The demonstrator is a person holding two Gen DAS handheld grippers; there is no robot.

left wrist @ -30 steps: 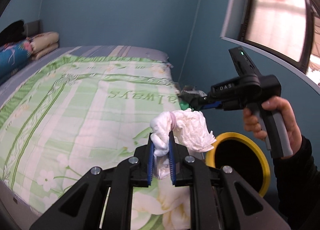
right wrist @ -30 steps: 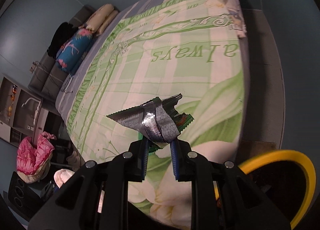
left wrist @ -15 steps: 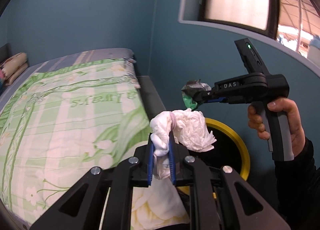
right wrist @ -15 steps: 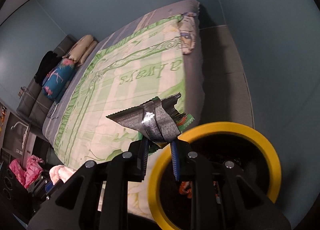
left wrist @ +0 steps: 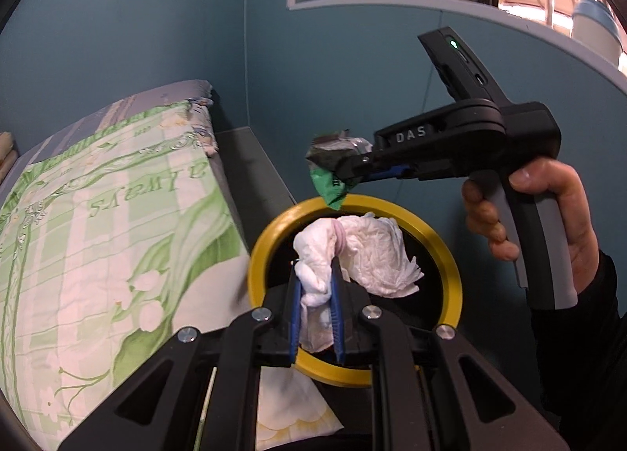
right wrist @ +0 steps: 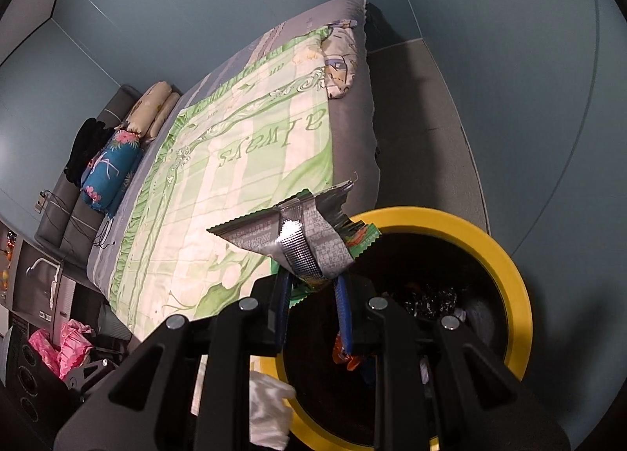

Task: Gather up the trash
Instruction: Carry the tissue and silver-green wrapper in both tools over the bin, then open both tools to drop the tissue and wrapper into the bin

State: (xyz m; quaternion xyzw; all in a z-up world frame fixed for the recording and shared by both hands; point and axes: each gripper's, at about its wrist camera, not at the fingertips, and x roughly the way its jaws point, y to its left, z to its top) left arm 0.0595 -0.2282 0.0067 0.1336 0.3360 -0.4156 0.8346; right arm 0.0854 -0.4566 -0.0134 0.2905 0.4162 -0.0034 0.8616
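Left wrist view: the bed [left wrist: 117,216] lies to my left, then my left tongs [left wrist: 315,286], clamped on a crumpled tissue [left wrist: 364,255] right above the mouth of the yellow-rimmed bin [left wrist: 450,255]; farther right my right tongs [left wrist: 352,172] pinch a wrapper [left wrist: 333,165] over the bin's far rim. I judge both pieces need only dropping, the tissue being the better centred. Right wrist view adds what the other hides: the wrapper's [right wrist: 298,239] silver side and trash already lying inside the bin [right wrist: 509,274].
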